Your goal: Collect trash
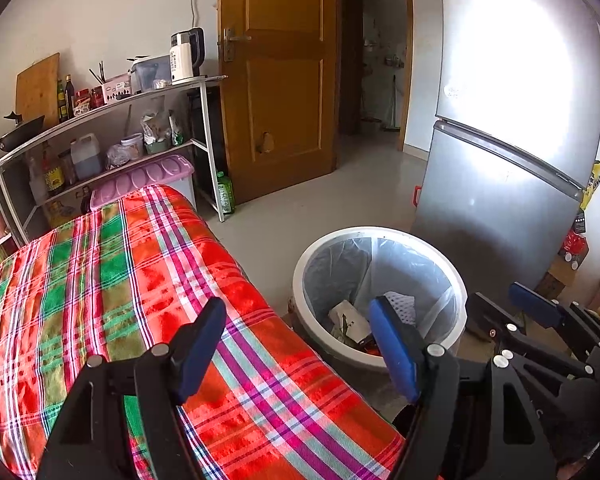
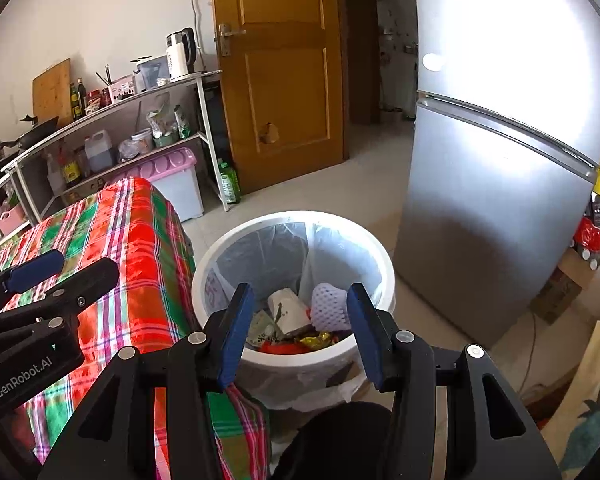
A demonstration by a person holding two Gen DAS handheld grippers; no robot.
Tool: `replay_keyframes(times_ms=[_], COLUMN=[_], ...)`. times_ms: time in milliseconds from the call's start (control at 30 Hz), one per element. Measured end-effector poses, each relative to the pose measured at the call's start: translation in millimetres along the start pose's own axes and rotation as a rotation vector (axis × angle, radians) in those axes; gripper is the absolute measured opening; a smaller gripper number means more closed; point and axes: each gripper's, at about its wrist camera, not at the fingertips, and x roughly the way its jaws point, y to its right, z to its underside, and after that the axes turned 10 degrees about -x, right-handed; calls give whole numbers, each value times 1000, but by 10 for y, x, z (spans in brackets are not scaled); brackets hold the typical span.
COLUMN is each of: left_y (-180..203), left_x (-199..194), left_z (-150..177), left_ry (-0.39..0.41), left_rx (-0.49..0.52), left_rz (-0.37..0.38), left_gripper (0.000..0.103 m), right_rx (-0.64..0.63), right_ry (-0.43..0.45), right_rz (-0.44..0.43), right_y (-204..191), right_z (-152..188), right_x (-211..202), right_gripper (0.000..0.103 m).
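- We find the left gripper (image 1: 296, 340) and right gripper (image 2: 296, 330) with jaws spread, holding nothing.
- The lined bin (image 2: 236, 240) apparently holds wrappers beside the plaid-covered desk (image 1: 100, 280).

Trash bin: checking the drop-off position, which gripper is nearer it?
Right. The right gripper hangs over the trash bin; the left gripper is beside it, above the plaid cloth.

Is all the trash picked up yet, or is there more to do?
Trash already lies in the bin: a paper cup, foam net and wrappers. Nothing is in hand: left gripper and right gripper both have open, empty jaws. The plaid tablecloth shows no trash left.
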Motion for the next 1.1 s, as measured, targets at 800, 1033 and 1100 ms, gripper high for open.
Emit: replay_keyframes(times_ms=[800,1033,1100], left_y=[-9,-12,-11], left_x=[7,3,2], left_z=[16,17,16], left_ry=[-14,-14,-15], left_rx=[-2,-3,-2], left_rz=[-3,-4,-5], left_gripper=[76,76,76], right_rx=[-7,-7,-8], right_ry=[-10,-10,-9], right_rz=[-9,-7,-9], right_y=[-68,-74,-65], right_z=[-2,5,6], right_x=[40,42,37], right_gripper=[50,50,50])
